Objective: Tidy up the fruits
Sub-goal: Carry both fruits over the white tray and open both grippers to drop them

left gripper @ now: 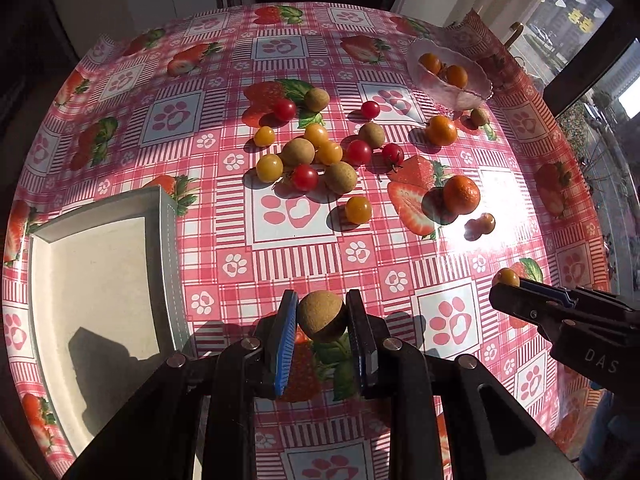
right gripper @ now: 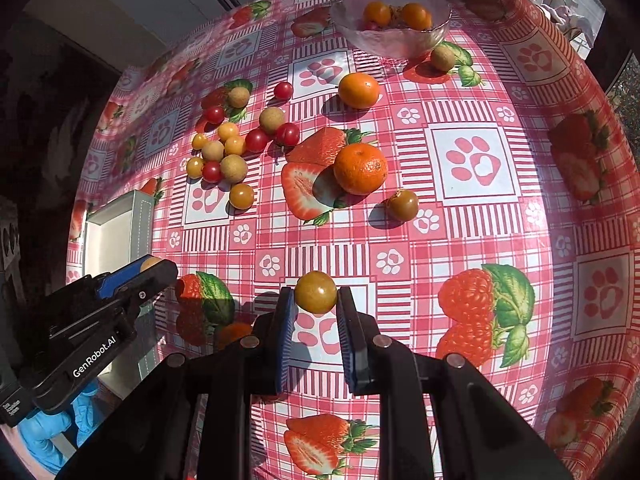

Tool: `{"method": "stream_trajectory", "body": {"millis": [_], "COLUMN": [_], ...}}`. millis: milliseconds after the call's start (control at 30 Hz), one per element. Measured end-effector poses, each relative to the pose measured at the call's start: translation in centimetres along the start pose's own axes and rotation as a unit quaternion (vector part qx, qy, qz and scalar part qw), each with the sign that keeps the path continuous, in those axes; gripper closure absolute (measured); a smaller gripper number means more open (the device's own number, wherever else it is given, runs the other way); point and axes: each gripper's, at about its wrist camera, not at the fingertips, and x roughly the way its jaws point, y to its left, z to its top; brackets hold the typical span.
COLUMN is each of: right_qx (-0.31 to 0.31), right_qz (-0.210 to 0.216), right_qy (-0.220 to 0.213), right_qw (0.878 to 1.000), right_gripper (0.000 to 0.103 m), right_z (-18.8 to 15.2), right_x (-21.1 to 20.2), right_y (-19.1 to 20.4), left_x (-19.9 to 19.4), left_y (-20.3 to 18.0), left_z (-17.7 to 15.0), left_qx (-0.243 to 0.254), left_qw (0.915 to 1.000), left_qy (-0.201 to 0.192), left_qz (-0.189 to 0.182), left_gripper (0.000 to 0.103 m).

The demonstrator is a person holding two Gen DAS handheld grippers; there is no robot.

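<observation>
A sunlit round table wears a glossy pink checked cloth [left gripper: 280, 264] printed with strawberries and paw prints. My left gripper [left gripper: 322, 314] is closed on a rough brown round longan [left gripper: 322, 315], just beside a shallow white rectangular tray [left gripper: 100, 272]. My right gripper [right gripper: 316, 294] pinches a small yellow-green cherry tomato [right gripper: 315, 292]. Loose fruits lie mid-table; a clear glass bowl [right gripper: 390, 42] holds orange ones
</observation>
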Motion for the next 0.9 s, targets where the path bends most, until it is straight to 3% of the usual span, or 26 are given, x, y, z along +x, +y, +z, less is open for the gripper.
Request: {"method": "stream_trajectory", "body": {"millis": [500,900], "right_qx": [-0.096,-0.192], "right_qz": [0.039,0.069], "right_qy": [0.034,0.095], "right_qw": [0.994,0.974], "right_gripper": [0.08,0.08], "right_z": [-4.1,-7.8], "right_x": [-0.1,4.5], "right_y": [11.8,22.9], "left_x": [-4.9,-4.4], "left_y": [9.5,18.0], "left_z": [-7.7,-14.3], "left_qx": [-0.069,-0.099], "left_qw": [0.9972,0.9908], "left_qy": [0.006,0.04], "left_qz": [0.029,0.084], "left_gripper": [0.077,0.077]}}
